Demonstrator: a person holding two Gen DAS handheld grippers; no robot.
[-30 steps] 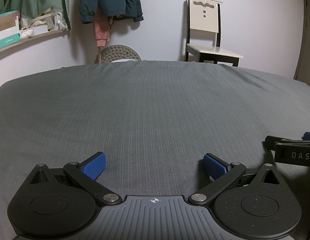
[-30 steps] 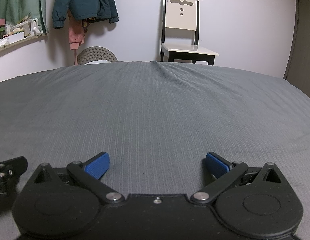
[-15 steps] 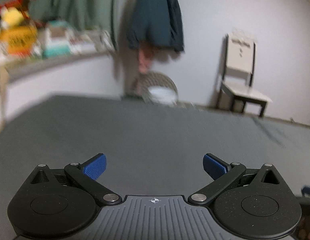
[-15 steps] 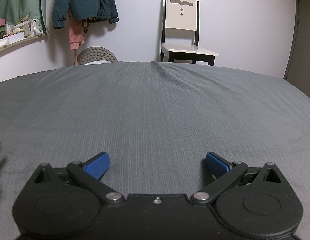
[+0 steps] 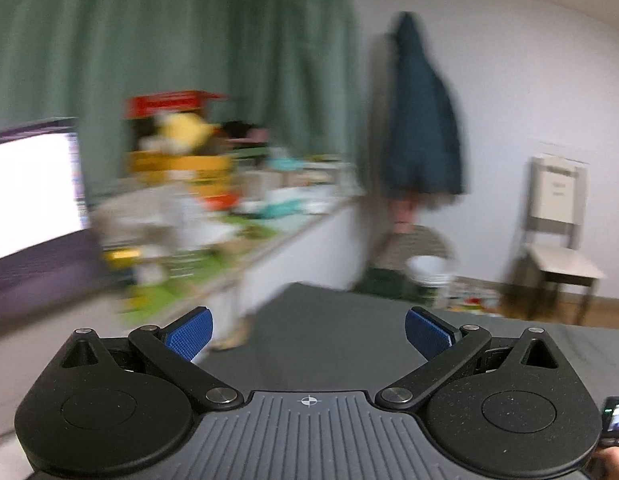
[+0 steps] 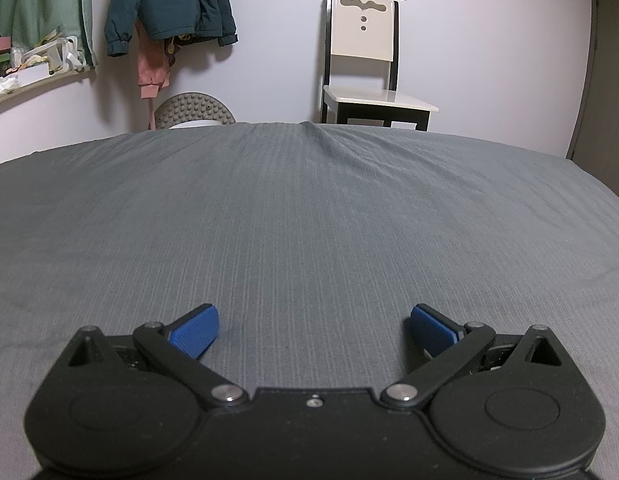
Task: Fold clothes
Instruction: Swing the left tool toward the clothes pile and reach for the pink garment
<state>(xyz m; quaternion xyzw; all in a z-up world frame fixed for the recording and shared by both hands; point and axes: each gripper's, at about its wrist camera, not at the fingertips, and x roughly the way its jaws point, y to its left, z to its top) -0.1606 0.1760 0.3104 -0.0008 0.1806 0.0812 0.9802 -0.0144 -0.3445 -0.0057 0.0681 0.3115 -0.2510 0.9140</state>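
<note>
The left gripper (image 5: 308, 333) and the right gripper (image 6: 314, 332) both have fingers spread wide and grasp nothing, above the grey striped bed sheet (image 6: 309, 216).

Beyond the grey striped bedsheet (image 6: 309, 208), a cream-backed wooden chair (image 6: 365, 68) stands right of the hanging teal padded jacket (image 6: 169, 0).

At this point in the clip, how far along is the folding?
Nothing looks done: the grey bed carries no garment, folded or not. Nothing is in hand: the left claw and the right claw are both open and empty. The left view is blurred and aimed off the bed at the cluttered shelf. Fetching a garment and all folding remain; the only clothes visible hang on the wall, such as the jacket.
</note>
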